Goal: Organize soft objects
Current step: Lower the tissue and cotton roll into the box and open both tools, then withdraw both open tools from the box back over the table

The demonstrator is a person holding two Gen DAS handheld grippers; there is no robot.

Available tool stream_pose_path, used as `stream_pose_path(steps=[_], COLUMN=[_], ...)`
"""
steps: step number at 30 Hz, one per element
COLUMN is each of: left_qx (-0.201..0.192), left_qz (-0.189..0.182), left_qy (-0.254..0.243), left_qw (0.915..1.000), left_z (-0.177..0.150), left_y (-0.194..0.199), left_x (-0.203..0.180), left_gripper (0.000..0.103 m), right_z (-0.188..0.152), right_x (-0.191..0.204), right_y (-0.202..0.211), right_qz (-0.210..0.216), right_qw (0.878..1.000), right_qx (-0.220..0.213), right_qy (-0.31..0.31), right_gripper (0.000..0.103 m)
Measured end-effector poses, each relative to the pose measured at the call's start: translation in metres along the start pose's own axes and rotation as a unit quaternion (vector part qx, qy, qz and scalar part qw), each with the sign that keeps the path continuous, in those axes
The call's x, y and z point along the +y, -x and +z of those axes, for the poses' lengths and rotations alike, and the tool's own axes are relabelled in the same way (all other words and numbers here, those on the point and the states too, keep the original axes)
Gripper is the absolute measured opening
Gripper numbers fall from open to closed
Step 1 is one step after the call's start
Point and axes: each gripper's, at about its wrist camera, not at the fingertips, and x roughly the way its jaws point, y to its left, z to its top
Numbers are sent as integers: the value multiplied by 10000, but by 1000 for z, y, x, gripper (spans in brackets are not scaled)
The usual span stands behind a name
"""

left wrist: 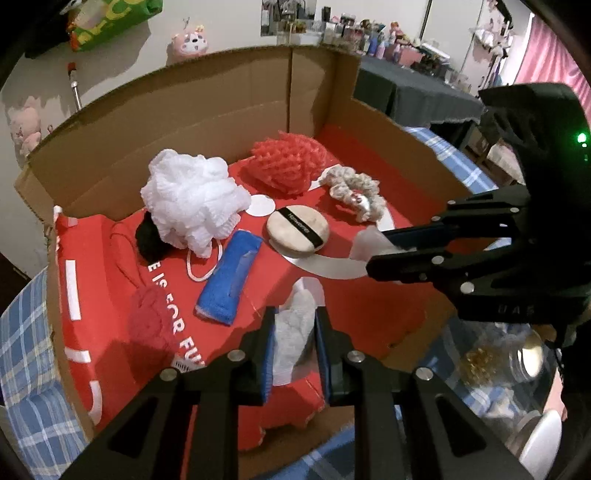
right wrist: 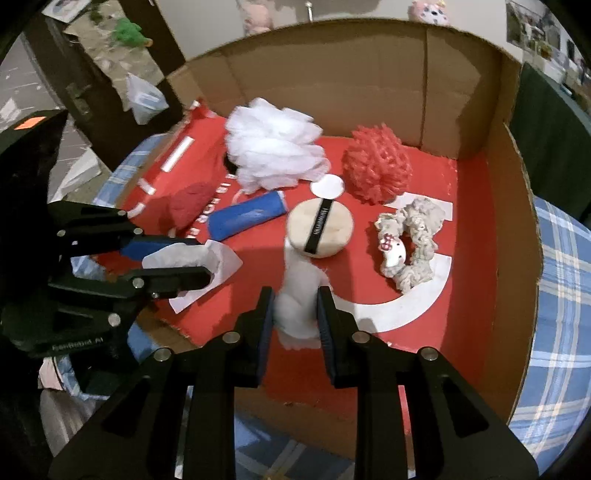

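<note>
A cardboard box with a red lining holds a white bath pouf, a red mesh pouf, a beige scrunchie, a round powder puff, a blue cloth and a red fuzzy ball. My left gripper is shut on a white soft cloth above the box's near side. My right gripper is shut on a white fluffy piece. Whether the two pieces are joined I cannot tell.
The box rests on a blue plaid cover. A glass jar lies just outside the box at the right. Behind the box stands a dark-covered table crowded with bottles. A small black soft thing sits under the white pouf.
</note>
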Motion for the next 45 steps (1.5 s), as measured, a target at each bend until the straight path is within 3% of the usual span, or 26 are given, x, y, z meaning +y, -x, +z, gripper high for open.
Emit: stream_pose_path(steps=[9, 20, 23, 24, 25, 29, 32, 40, 45], left_qx=[240, 306, 271, 244, 194, -38, -181, 69, 363], left_qz=[67, 57, 55, 57, 75, 193, 499, 1244, 1426], left_qy=[18, 64, 105, 121, 145, 267, 421, 422, 25], left_qw=[9997, 9995, 9996, 9996, 9997, 9994, 9977, 9913, 9891], left_z=[7, 10, 8, 7, 7, 9, 12, 32, 45], left_y=[-19, -25, -21, -18, -15, 4, 16, 9, -13], left_x=[6, 9, 11, 12, 14, 29, 46, 87, 94], left_gripper=[20, 36, 42, 45, 51, 65, 80, 78, 58], right_z=[7, 8, 8, 8, 8, 7, 7, 7, 5], right_x=[-5, -10, -10, -10, -9, -7, -10, -18, -16], right_y=[-16, -23, -23, -24, -23, -20, -17, -13, -10], right_qz=[-110, -155, -182, -189, -213, -273, -280, -205, -189], right_qw=[9991, 9985, 9984, 9984, 9985, 9989, 9990, 9994, 9995], right_qx=[409, 518, 527, 525, 500, 389, 346, 288, 250], right_qy=[56, 5, 15, 18, 26, 55, 31, -66, -56], right_gripper=[22, 26, 39, 60, 69, 69, 69, 69, 69])
